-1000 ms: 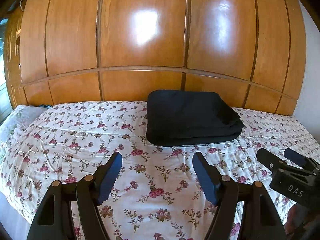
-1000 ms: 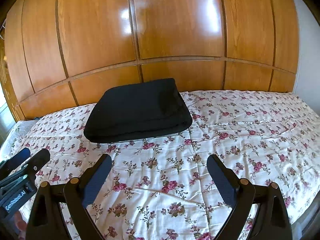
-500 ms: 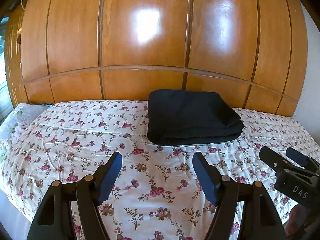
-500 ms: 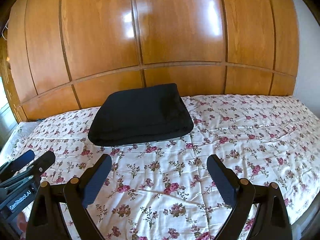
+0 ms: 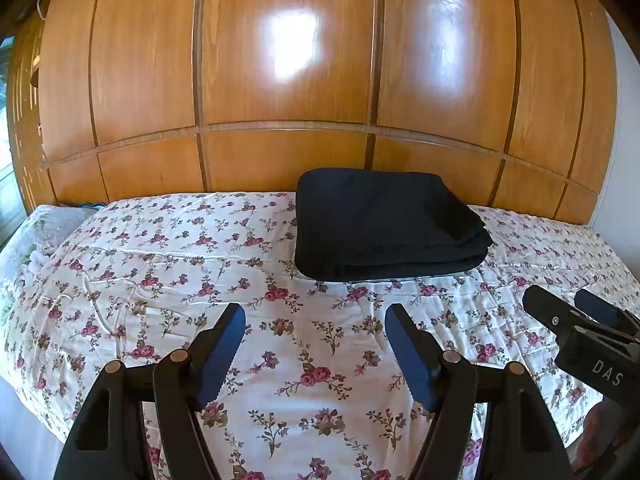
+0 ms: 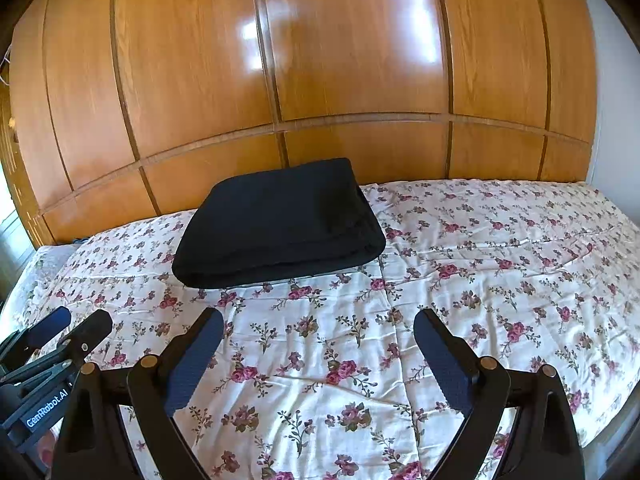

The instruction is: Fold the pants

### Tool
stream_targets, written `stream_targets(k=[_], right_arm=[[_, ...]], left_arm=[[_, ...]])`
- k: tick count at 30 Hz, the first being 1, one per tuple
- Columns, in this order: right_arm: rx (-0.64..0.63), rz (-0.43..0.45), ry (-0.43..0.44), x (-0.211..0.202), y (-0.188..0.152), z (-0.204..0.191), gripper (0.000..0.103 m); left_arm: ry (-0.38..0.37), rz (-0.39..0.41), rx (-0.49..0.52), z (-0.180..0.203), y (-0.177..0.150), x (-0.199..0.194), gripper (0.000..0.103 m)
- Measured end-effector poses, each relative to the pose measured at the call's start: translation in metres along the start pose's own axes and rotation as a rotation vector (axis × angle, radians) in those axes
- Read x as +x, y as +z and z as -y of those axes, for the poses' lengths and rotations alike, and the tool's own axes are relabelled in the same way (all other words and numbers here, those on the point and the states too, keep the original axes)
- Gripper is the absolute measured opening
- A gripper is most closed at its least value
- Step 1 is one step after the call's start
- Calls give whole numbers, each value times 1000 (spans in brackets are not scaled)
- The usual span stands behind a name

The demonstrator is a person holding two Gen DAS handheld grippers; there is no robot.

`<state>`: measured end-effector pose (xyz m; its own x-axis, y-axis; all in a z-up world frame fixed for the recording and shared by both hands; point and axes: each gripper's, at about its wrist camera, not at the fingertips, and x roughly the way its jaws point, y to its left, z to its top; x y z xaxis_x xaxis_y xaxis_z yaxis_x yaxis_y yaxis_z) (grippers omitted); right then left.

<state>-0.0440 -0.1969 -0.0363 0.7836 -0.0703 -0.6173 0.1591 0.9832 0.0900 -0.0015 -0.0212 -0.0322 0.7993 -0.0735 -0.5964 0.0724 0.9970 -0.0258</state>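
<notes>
Black pants (image 5: 384,224) lie folded in a thick rectangular stack at the far side of the bed, against the wooden wall; they also show in the right wrist view (image 6: 280,224). My left gripper (image 5: 316,332) is open and empty, held above the floral bedspread well short of the pants. My right gripper (image 6: 318,336) is open and empty, also short of the pants. The right gripper shows at the right edge of the left wrist view (image 5: 576,320); the left gripper shows at the left edge of the right wrist view (image 6: 60,332).
A floral bedspread (image 5: 180,280) covers the bed (image 6: 500,260). A glossy wooden panel wall (image 5: 280,80) stands right behind the bed. A pale pillow (image 5: 44,228) lies at the bed's left end. A white wall (image 6: 612,120) borders the right.
Both grippers have drawn back and risen slightly from the bed; the folded pants sit a little farther and lower in view. Jaws stay open.
</notes>
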Motion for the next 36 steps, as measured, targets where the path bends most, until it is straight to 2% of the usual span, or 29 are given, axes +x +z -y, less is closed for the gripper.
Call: stream_targets(k=[36], right_arm=[[10, -24, 3, 5, -2, 0, 96]], left_arm=[[1, -29, 7, -3, -4, 7, 74]])
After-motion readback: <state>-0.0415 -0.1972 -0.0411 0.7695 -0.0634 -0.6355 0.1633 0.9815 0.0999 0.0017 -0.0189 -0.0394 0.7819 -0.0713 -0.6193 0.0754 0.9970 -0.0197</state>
